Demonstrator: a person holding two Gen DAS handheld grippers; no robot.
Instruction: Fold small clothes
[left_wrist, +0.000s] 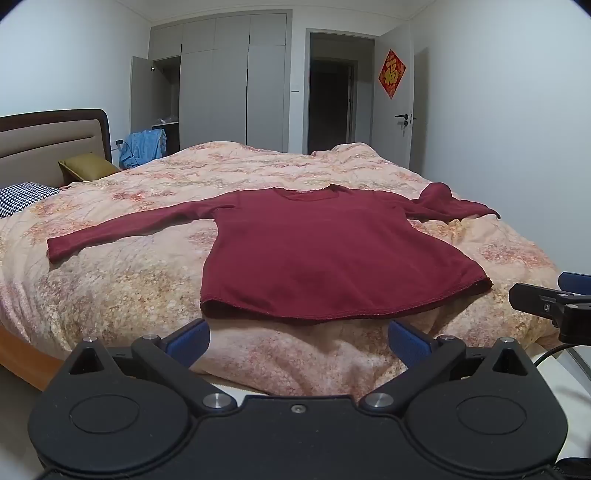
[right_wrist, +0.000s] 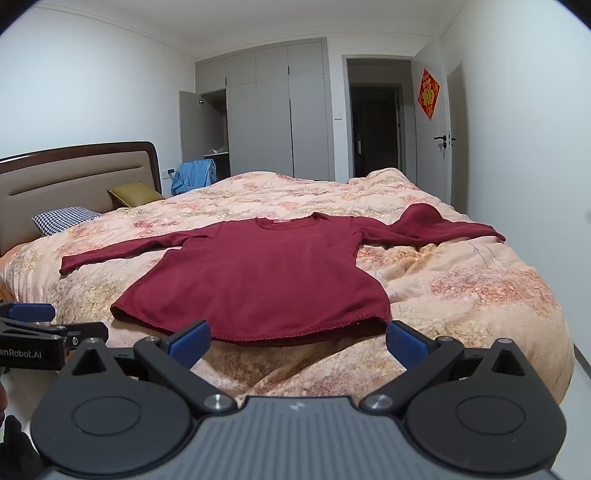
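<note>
A dark red long-sleeved shirt (left_wrist: 325, 251) lies spread flat on the bed, hem towards me, neck away. Its left sleeve (left_wrist: 122, 229) stretches straight out; its right sleeve (left_wrist: 443, 205) is bunched up. The shirt also shows in the right wrist view (right_wrist: 258, 280). My left gripper (left_wrist: 298, 338) is open and empty, just short of the hem. My right gripper (right_wrist: 298, 338) is open and empty, also just short of the hem. The right gripper shows at the right edge of the left wrist view (left_wrist: 554, 295); the left one shows at the left edge of the right wrist view (right_wrist: 37, 325).
The bed has a pink floral quilt (left_wrist: 147, 295), a padded headboard (left_wrist: 48, 144) and pillows (left_wrist: 88, 166) at the left. Grey wardrobes (left_wrist: 229, 81) and an open doorway (left_wrist: 332, 92) stand beyond. A white wall (right_wrist: 535, 147) runs along the right.
</note>
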